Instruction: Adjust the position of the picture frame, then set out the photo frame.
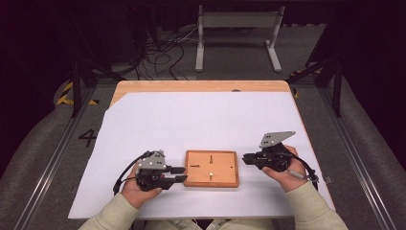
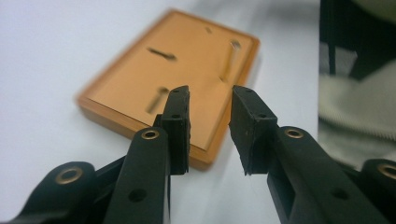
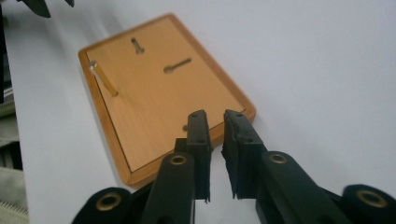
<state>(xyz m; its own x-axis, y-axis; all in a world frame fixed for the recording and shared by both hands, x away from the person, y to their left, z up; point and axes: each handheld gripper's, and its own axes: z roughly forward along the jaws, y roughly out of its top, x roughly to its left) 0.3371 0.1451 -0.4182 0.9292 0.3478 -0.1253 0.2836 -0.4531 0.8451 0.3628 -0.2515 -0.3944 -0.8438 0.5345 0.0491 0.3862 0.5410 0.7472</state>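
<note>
I have a flat rectangular wooden board (image 1: 211, 168) with a raised rim lying low in the middle of the high view, on the white sheet (image 1: 191, 120) that covers the tabletop, between my two grippers. A thin brass-coloured peg (image 3: 103, 78) stands up from it, at the upper left of the right gripper view, and dark keyhole-shaped slots (image 3: 177, 65) are cut into its face.

The left gripper (image 1: 181, 174) sits just beside the board's left edge, its jaws parted with nothing between them. The right gripper (image 1: 245, 158) is near the right edge, jaws open only by a narrow gap, also empty.

I judge the board stiff, light and smooth enough to slide on the paper. The peg looks slender and easily bent, so I would take it low on the shaft, or pinch the board by its rim.
</note>
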